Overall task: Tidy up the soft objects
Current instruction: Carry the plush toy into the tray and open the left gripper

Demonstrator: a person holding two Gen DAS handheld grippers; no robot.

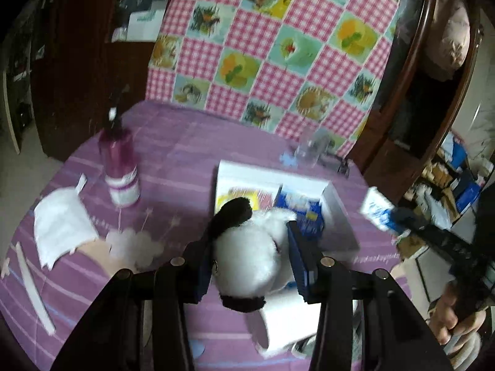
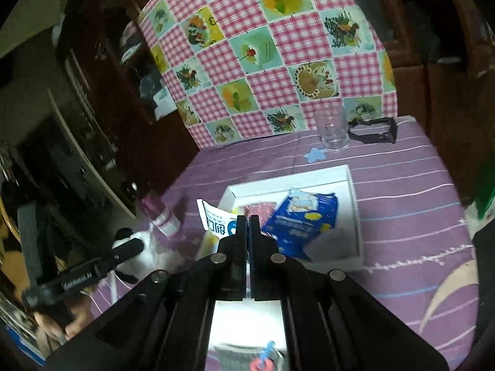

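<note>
Over the purple striped tablecloth (image 2: 402,216) both grippers are up off the table. Left gripper (image 1: 250,247) has its blue pads squeezing a white plush dog (image 1: 250,253) with black ears, held just in front of the white box (image 1: 335,213). Right gripper (image 2: 247,225) is clamped on a white and blue packet (image 2: 216,218), which sticks out left of the tips, right at the box's near corner. Inside the box there's a blue pack (image 2: 303,225) lying tilted, plus something yellow and something reddish I can't make out. A purple bottle (image 1: 120,167) stands off to the left, with a clear glass (image 2: 331,130) behind the box by the checkered cloth (image 2: 278,61).
</note>
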